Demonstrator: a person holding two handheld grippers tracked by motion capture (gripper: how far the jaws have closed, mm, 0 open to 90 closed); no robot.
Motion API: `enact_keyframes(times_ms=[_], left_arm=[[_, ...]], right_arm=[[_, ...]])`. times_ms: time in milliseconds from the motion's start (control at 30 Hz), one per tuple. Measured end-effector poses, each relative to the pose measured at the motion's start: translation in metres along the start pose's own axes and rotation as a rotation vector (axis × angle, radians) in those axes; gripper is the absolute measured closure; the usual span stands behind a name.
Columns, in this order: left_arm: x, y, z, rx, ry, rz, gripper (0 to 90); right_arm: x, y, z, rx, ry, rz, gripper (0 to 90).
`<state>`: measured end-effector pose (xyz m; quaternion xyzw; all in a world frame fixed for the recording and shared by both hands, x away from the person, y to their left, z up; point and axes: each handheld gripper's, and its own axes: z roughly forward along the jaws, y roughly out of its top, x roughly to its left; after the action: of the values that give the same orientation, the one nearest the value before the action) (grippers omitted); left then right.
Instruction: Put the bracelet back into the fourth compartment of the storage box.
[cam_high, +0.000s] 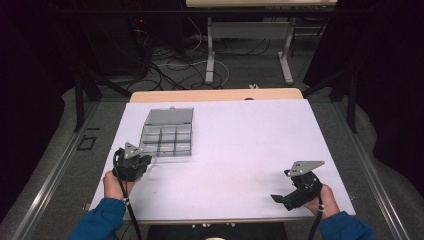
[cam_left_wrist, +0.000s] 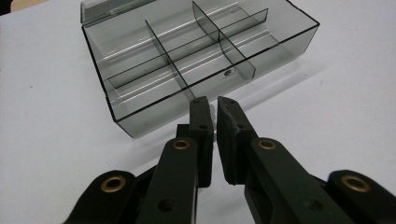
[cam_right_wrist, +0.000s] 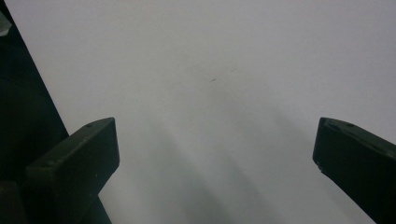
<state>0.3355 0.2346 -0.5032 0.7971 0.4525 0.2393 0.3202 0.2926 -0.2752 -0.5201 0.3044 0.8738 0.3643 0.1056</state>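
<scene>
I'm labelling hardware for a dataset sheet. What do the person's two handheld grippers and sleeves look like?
Both the left gripper and the right gripper are black, each topped by a grey three-cornered plate with small holes. Their flat black jaws are joined with brass-coloured rivets, seen in the left gripper view. A black cable trails from each. The person wears blue sleeves.

— Where are you working?
— You're in a lab: black curtains (cam_high: 30, 75) at nine and three o'clock, tangled black cables (cam_high: 165, 65) on the grey floor at twelve, a white-covered wooden table (cam_high: 240, 145).
</scene>
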Motion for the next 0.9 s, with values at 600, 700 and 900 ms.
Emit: enact_keyframes(times_ms=[600,700,900], left_arm=[[0.001,0.007,-0.011,-0.049,0.010,-0.001,85.5],[0.000,0.008,-0.011,-0.056,0.012,0.005,85.5],[-0.001,0.011,-0.013,-0.058,0.021,0.006,85.5]], right_arm=[[-0.001,0.000,0.001,0.001,0.000,-0.003,0.0],[0.000,0.000,0.000,0.003,0.001,0.004,0.0],[-0.001,0.001,0.000,0.012,0.005,-0.008,0.0]])
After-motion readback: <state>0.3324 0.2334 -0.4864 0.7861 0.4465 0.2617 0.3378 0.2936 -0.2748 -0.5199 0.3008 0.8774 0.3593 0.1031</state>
